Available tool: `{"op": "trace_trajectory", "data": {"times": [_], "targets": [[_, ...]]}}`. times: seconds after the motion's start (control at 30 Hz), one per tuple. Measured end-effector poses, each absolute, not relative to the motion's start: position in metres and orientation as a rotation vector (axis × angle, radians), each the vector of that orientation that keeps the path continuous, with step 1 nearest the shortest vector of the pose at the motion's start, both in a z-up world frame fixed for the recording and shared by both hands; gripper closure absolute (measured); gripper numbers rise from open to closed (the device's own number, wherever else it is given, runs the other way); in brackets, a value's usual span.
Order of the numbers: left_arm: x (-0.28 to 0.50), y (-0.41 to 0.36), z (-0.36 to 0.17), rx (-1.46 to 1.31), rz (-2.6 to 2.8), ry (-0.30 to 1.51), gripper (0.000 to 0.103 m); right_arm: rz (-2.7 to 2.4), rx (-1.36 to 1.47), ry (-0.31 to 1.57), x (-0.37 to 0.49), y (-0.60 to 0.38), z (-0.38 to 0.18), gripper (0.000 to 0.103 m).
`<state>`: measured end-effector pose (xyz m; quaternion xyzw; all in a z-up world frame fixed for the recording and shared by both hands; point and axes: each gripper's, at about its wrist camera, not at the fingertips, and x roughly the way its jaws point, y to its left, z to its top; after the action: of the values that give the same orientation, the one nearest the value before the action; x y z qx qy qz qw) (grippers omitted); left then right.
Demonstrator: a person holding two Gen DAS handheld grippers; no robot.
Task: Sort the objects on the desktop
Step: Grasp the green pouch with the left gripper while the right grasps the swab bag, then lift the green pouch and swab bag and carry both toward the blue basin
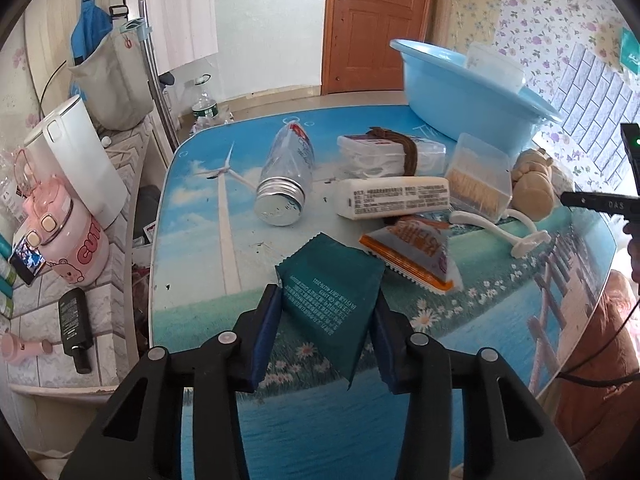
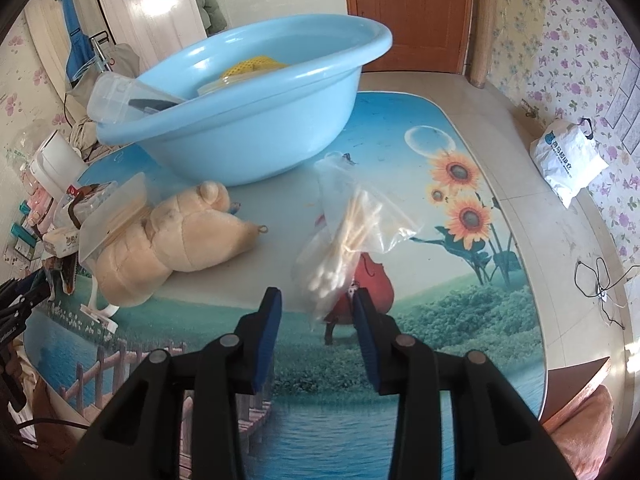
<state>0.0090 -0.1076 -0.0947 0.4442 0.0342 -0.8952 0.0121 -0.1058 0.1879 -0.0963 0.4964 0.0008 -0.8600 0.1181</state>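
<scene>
Between the left gripper's [image 1: 326, 322] jaws, a green packet [image 1: 330, 300] sits pinched.

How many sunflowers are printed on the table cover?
3, all in the right wrist view: a large top sunflower, a small one below-left, and another large one lowest. More may be hidden.

Teal sachet [image 1: 332, 300] printed white; basin [image 2: 256, 120] light blue; plush toy [image 2: 168, 240] beige; tabletop [image 2: 460, 280] patterned with sunflowers.
</scene>
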Motion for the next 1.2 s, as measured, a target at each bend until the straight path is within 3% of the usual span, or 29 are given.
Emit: {"op": "trace_trajectory", "data": {"times": [0.2,0.33,0.4,0.53,0.6,0.63,0.67,0.8,0.87,1.07,1.2], "targets": [[0.009,-0.106,-0.098,1.402,-2.781,0.084,0.060,-2.530,1.446,0.000,-0.113,0.184,-0.098,0.057],[0.007,-0.106,-0.099,1.400,-2.770,0.081,0.042,-2.540,1.428,0.005,-0.111,0.180,-0.097,0.057],[0.006,-0.107,-0.100,1.393,-2.757,0.091,0.039,-2.546,1.418,0.003,-0.110,0.181,-0.096,0.070],[0.006,-0.107,-0.101,1.384,-2.769,0.091,0.039,-2.529,1.416,0.001,-0.110,0.181,-0.095,0.073],[0.006,-0.108,-0.101,1.375,-2.776,0.090,0.045,-2.517,1.410,0.000,-0.106,0.181,-0.093,0.074],[0.007,-0.108,-0.100,1.369,-2.776,0.091,0.057,-2.513,1.407,0.004,-0.104,0.181,-0.092,0.074],[0.007,-0.110,-0.099,1.365,-2.775,0.100,0.062,-2.508,1.404,0.012,-0.102,0.180,-0.091,0.074],[0.009,-0.113,-0.098,1.370,-2.778,0.107,0.070,-2.490,1.404,0.043,-0.092,0.177,-0.088,0.074],[0.011,-0.113,-0.097,1.372,-2.786,0.106,0.082,-2.486,1.406,0.053,-0.089,0.178,-0.088,0.074],[0.014,-0.116,-0.094,1.361,-2.796,0.118,0.090,-2.493,1.408,0.055,-0.089,0.180,-0.090,0.073],[0.016,-0.118,-0.087,1.337,-2.813,0.126,0.091,-2.502,1.404,0.057,-0.091,0.179,-0.090,0.062]]}}
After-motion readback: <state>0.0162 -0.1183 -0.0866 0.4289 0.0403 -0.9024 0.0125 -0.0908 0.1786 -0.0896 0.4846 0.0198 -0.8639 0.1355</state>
